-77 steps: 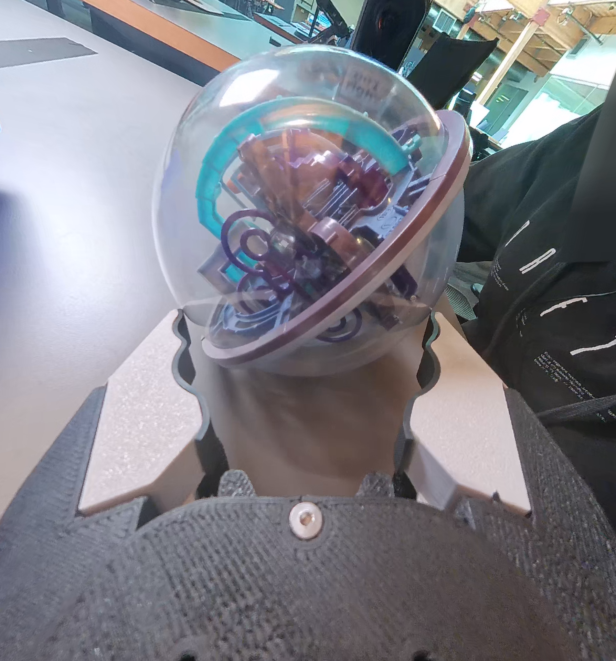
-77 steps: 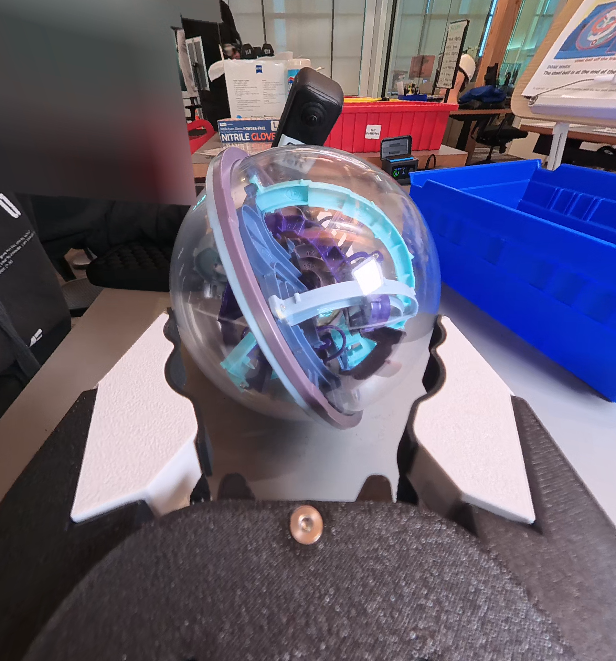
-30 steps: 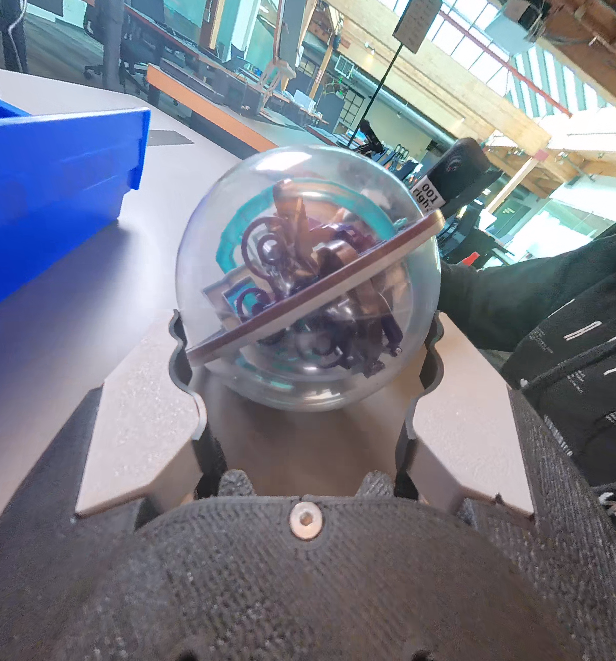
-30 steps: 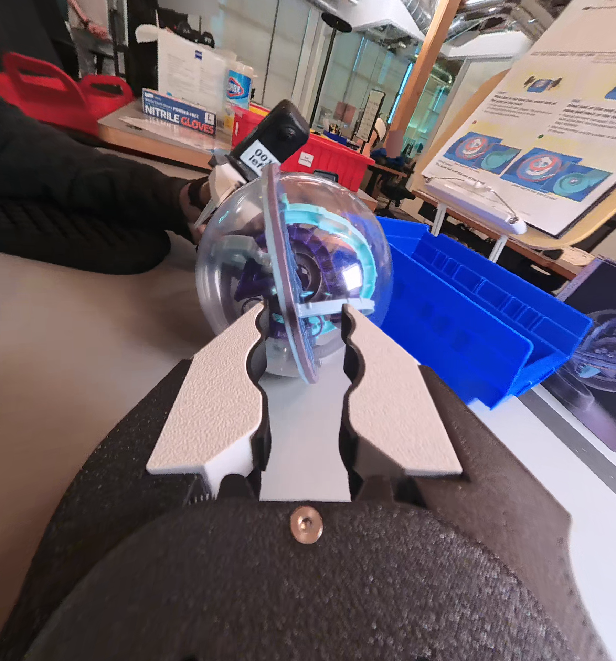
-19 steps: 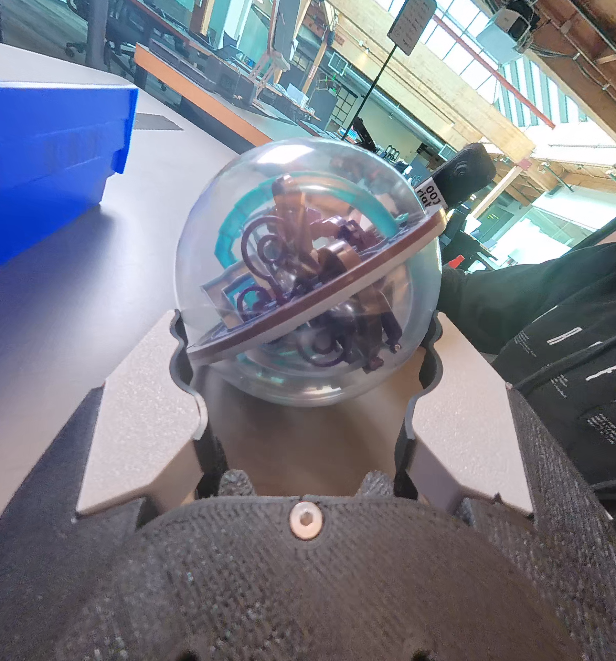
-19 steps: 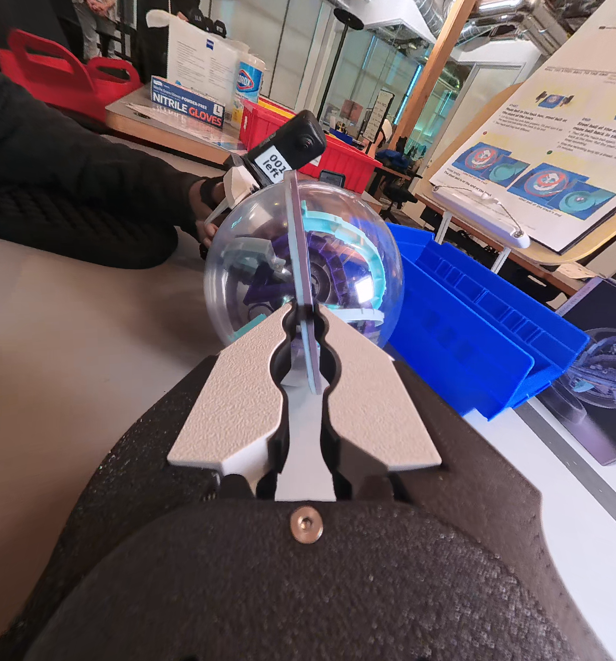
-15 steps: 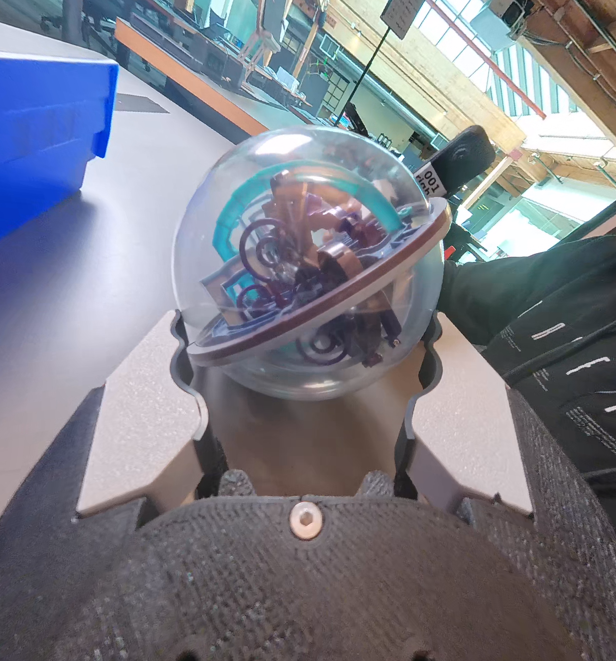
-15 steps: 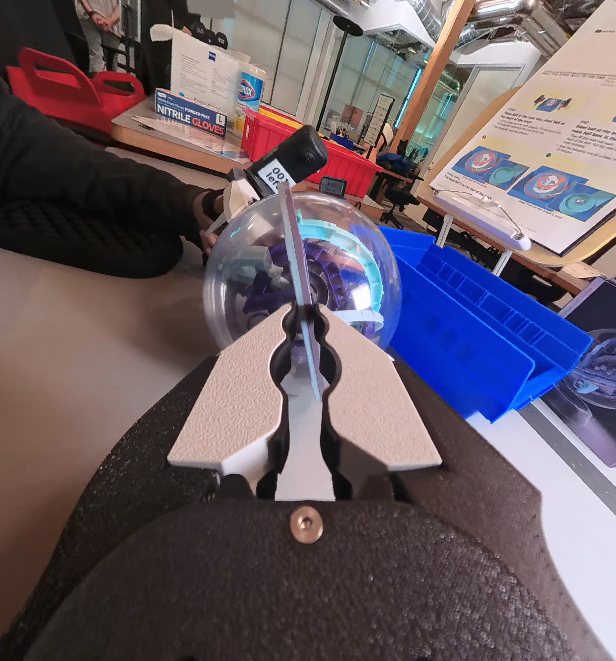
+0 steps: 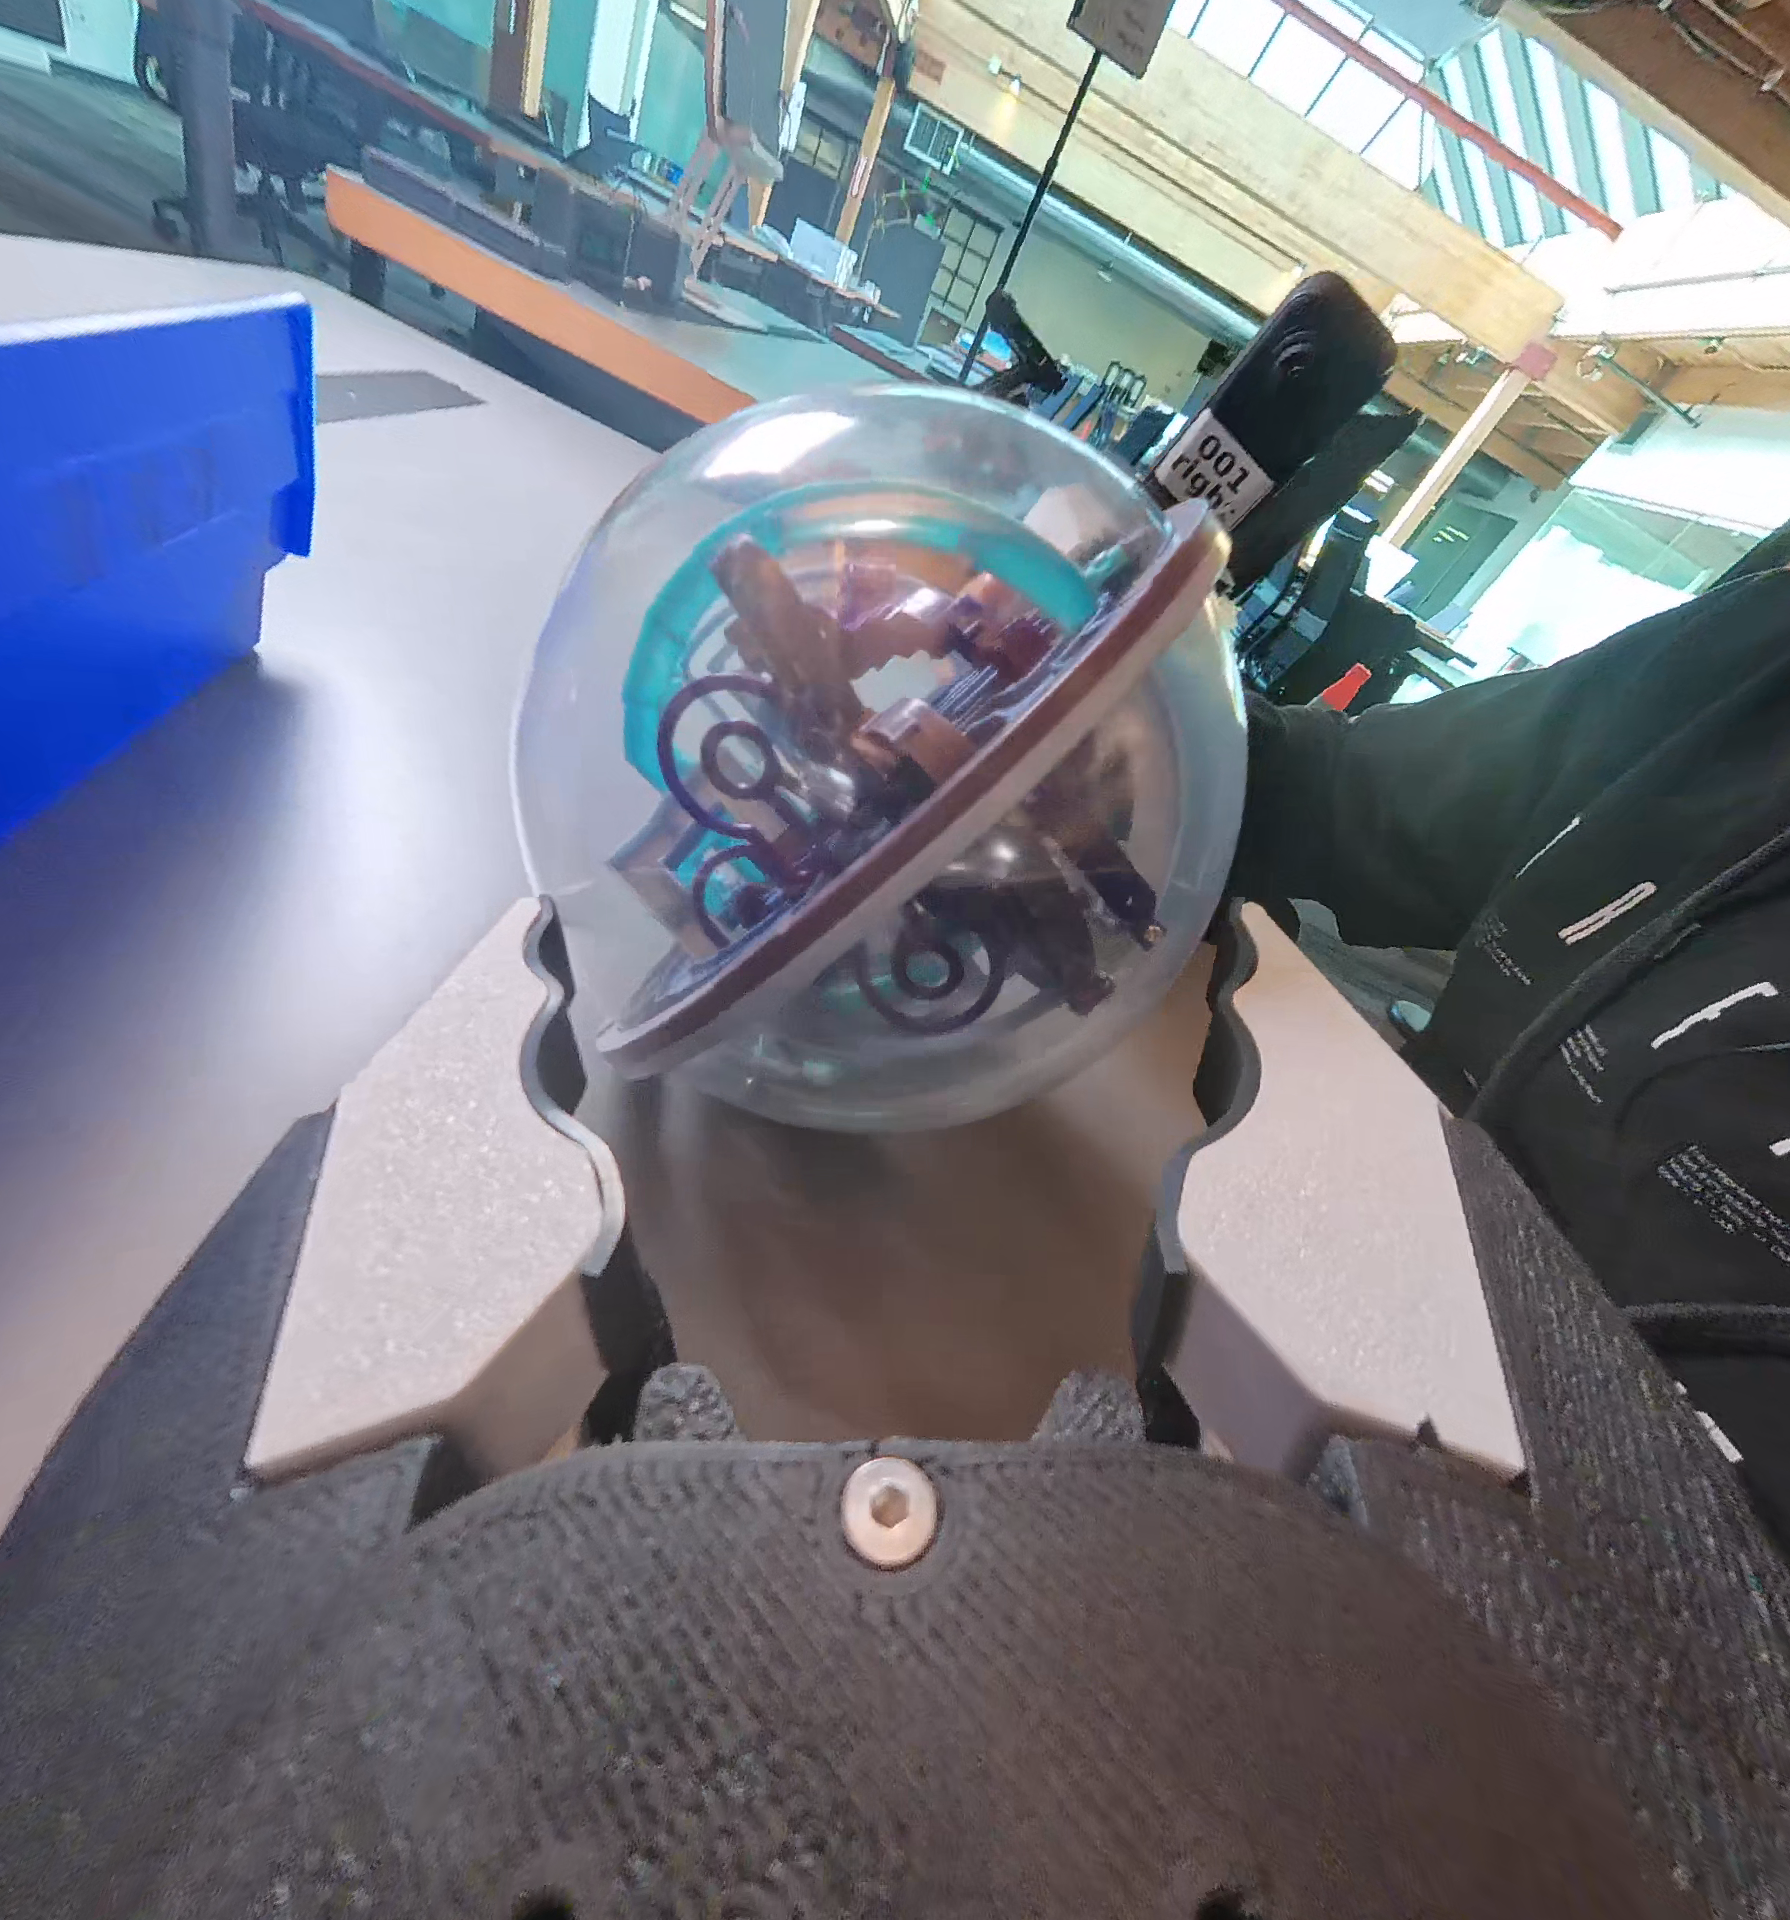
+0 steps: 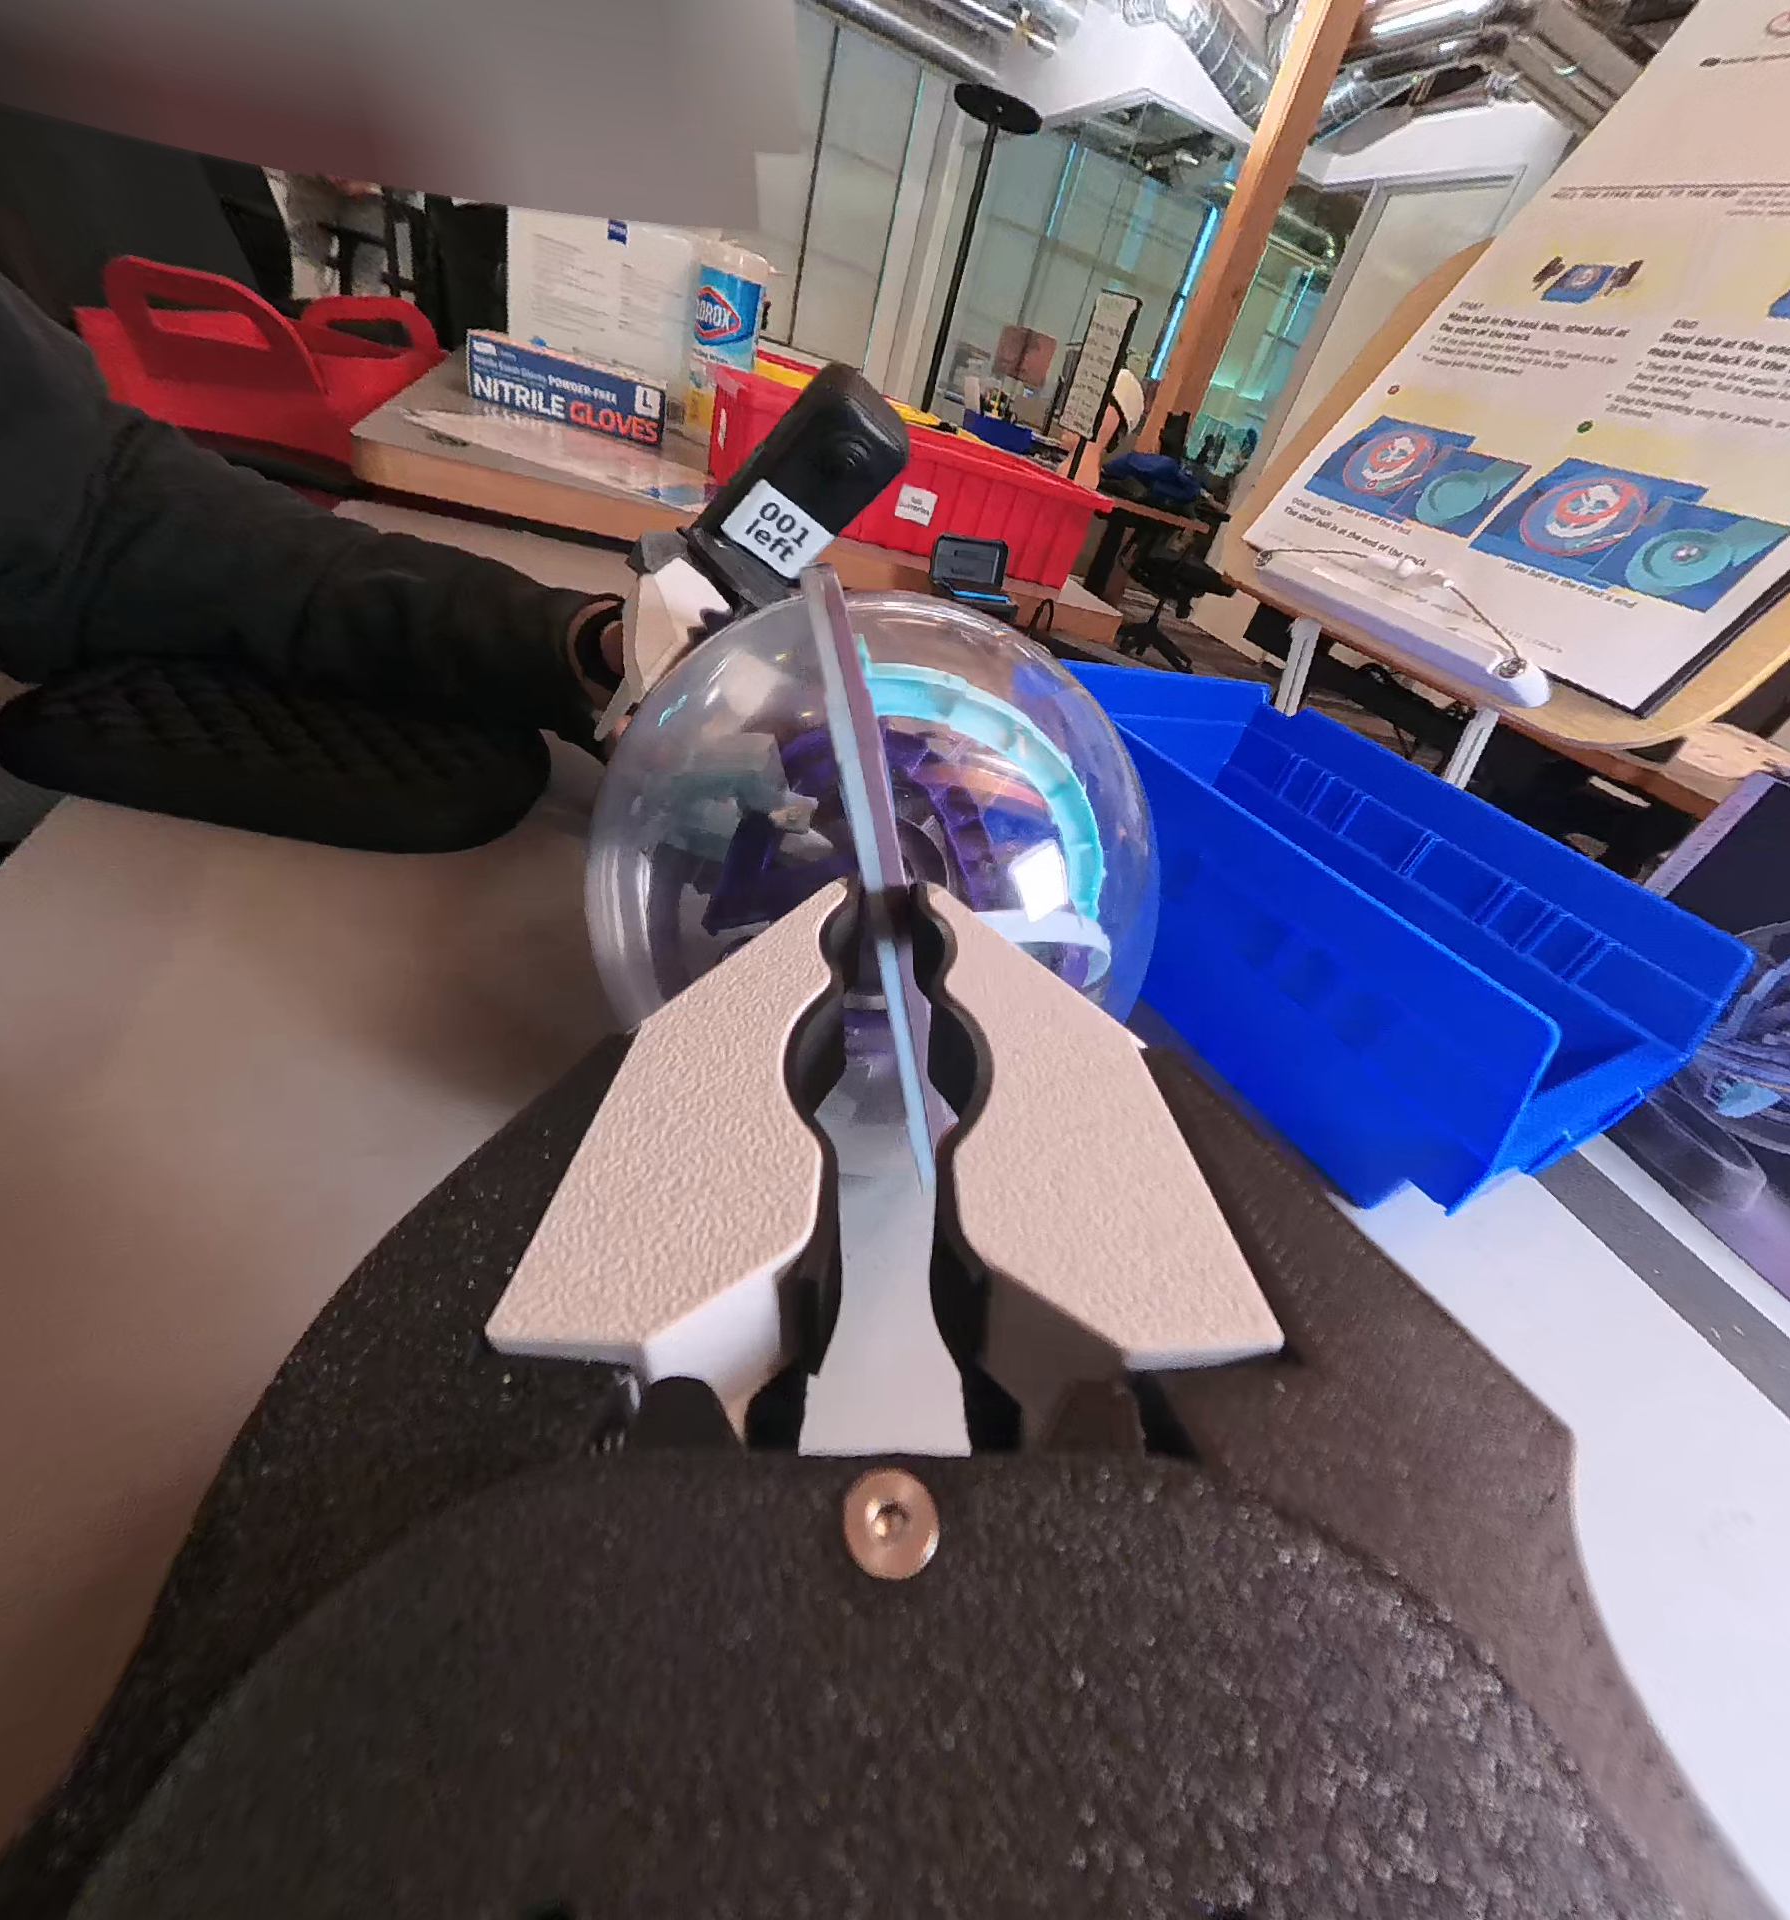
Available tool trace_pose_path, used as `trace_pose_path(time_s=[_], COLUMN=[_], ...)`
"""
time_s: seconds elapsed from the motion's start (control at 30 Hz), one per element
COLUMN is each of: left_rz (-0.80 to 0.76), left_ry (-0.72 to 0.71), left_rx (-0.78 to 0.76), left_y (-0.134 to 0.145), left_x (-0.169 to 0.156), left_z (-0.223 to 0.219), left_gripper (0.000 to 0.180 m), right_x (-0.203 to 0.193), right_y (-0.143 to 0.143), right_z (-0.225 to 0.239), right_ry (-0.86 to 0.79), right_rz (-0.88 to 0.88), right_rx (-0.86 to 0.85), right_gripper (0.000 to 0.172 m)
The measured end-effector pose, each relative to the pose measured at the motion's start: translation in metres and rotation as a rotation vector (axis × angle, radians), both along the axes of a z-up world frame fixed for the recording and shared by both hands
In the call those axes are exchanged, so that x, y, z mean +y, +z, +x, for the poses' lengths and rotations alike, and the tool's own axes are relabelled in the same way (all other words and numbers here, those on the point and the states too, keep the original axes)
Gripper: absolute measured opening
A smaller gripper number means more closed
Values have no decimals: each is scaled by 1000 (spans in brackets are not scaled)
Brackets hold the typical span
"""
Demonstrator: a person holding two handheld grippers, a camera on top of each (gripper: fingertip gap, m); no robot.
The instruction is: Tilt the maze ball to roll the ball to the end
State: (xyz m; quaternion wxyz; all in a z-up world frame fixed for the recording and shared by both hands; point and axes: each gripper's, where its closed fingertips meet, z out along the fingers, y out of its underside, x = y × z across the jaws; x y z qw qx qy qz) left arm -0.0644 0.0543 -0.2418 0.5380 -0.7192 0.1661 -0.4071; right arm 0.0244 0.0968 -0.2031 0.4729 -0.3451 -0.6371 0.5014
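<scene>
a blue plastic bin (image 9: 112, 499) stands at far left on the smooth table (image 9: 247, 831). the maze ball (image 9: 870, 758), a clear globe with teal and purple tracks inside, is tilted, held off the table. the left gripper (image 9: 886, 997) is spread wide, its wavy pads hugging the globe's sides. the right gripper (image 10: 886, 904) is pinched nearly closed on the ball's thin purple rim (image 10: 849, 727). a glove box (image 10: 564, 400) and a poster (image 10: 1556, 447) bear print. a black sleeve (image 9: 1493, 790) reaches in from the right.

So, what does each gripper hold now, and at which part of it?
The right gripper pinches the maze ball by its thin equator rim. The left gripper spans the clear sphere with wide jaws; whether they press cannot be told.
</scene>
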Motion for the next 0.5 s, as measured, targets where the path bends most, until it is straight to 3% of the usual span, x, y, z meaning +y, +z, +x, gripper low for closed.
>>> trace_pose_path(time_s=[0.5], left_rz=[59], left_ry=[39], left_rx=[82], left_y=[3], left_x=[1], left_z=[-1], left_gripper=[109], right_x=[6], right_y=[-1], right_z=[3], right_ry=[17], right_rz=[-53], right_rx=[-5], right_gripper=[7])
